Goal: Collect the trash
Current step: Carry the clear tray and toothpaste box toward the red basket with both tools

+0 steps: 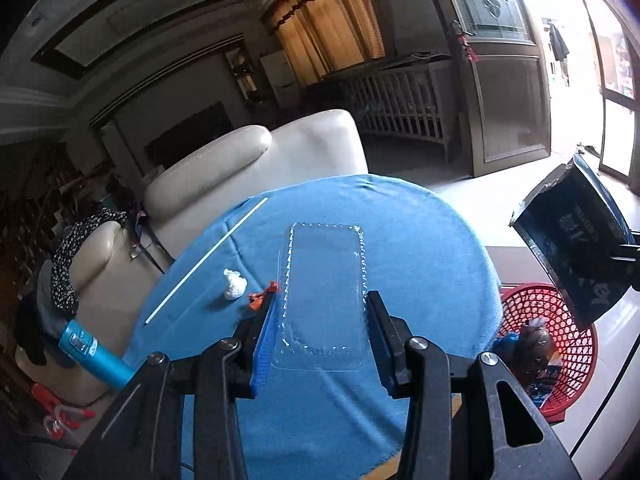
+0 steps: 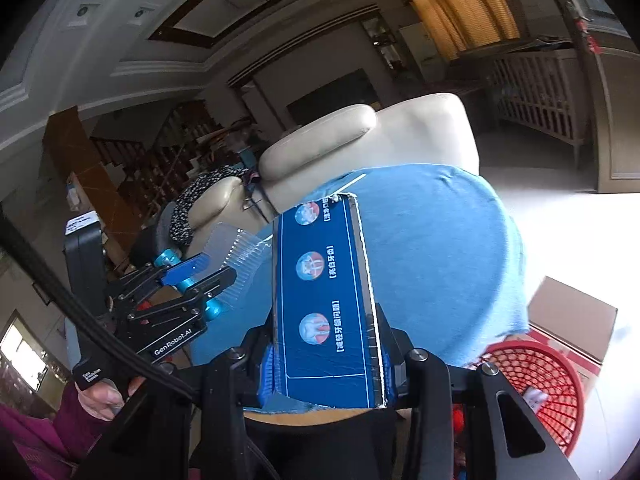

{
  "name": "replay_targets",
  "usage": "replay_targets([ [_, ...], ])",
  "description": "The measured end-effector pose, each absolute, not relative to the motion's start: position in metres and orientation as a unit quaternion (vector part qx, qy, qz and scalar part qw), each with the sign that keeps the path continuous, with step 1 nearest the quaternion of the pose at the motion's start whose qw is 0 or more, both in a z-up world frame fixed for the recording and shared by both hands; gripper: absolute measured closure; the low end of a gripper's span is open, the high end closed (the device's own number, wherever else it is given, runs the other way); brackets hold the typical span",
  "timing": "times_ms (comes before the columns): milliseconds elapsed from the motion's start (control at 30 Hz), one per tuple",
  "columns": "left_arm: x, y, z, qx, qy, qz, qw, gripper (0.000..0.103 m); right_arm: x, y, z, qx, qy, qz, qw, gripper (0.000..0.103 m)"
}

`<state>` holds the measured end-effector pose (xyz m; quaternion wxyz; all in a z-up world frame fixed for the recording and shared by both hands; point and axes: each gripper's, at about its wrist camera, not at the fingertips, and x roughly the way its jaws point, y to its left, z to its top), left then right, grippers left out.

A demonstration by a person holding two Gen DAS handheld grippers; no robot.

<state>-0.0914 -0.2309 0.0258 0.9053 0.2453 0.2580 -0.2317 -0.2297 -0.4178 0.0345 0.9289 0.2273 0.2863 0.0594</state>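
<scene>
One round table under fuzzy blue cloth (image 1: 420, 240), one red mesh plastic basket (image 1: 560, 320) at its right. My right gripper (image 2: 326, 356) clamps one long blue cardboard box (image 2: 320, 300); my left gripper (image 1: 320, 320) pinches one clear ridged plastic tray (image 1: 324, 280), near end hidden. On the cloth: one thin white stick (image 1: 208, 258), one crumpled white wad (image 1: 234, 289), one half-hidden orange scrap (image 1: 258, 299).

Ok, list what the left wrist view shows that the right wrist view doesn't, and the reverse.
Left wrist only: the white crumpled tissue and orange wrapper scrap on the blue tablecloth.

Right wrist only: the person's hand on the left gripper's handle, and the box's printed face.

Both: the left gripper clamping the clear plastic tray, the right gripper clamping the blue toothpaste box, the white straw, the red basket, the cream sofa.
</scene>
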Motion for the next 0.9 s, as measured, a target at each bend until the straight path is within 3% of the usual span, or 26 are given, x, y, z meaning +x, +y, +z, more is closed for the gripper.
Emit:
replay_targets([
  [900,-0.133,-0.277,0.030,0.290,0.227,-0.240,0.898,0.058,-0.274,-0.456,0.019,0.239,0.268,-0.004,0.933,0.061],
])
